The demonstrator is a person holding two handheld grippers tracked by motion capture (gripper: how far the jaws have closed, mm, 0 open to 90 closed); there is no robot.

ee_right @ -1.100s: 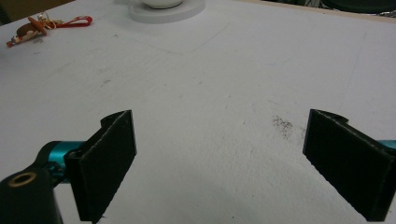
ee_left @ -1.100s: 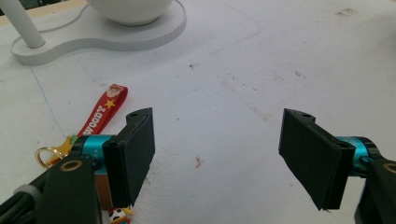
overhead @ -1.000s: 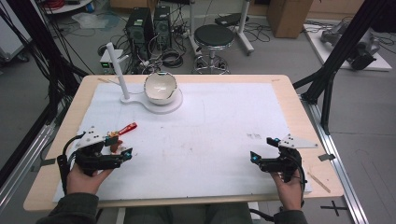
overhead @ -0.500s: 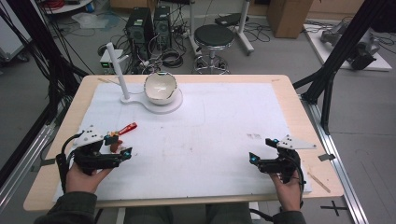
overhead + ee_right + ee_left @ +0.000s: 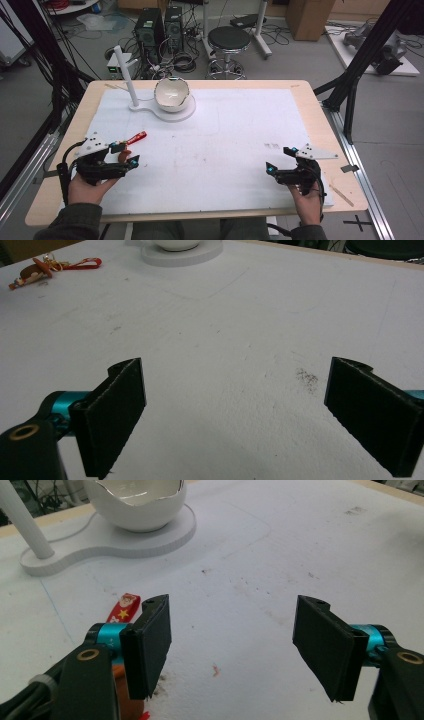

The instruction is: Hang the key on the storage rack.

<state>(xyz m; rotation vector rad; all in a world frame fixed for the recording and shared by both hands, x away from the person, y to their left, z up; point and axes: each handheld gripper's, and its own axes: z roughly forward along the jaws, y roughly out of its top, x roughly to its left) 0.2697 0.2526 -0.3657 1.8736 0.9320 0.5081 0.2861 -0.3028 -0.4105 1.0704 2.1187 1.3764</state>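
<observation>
Little has moved since a second ago: both grippers sit about where they were, the left one only a touch nearer the table's front edge.

High view: wooden table (image 5: 320, 115) covered by a white mat (image 5: 220, 145). At the far left of the mat, a white stand (image 5: 167, 111) with an upright post (image 5: 125, 75) and a flat base; on the base sits a white cracked-eggshell bowl (image 5: 172, 94), jagged rim, tilted a little, inside looks empty. Left gripper (image 5: 125, 155) held in the person's left hand (image 5: 87, 185) near the front left corner, jaws wide apart. A red strap (image 5: 135, 138) lies on the mat just beyond it, with an orange bit between the jaws; cannot tell if anything touches. Right gripper (image 5: 280, 160) in the right hand (image 5: 307, 200) at the front right, jaws wide, nothing between them. Stool (image 5: 228, 40) and computer towers (image 5: 157, 27) on the floor behind.

Left gripper view: jaws stand wide, bare mat (image 5: 240, 605) between. Red strap (image 5: 122, 609) with a yellow star pokes out just behind the left jaw, orange piece (image 5: 127, 702) below it. Eggshell bowl (image 5: 135, 502) on the stand base (image 5: 105, 542), top cropped, contents cannot tell.

Right gripper view: jaws wide, bare mat (image 5: 225, 355) with a dark smudge (image 5: 306, 377). Red strap and orange charm (image 5: 55, 266) far left, well apart. Stand base (image 5: 182, 252) with the bowl at the top edge.
</observation>
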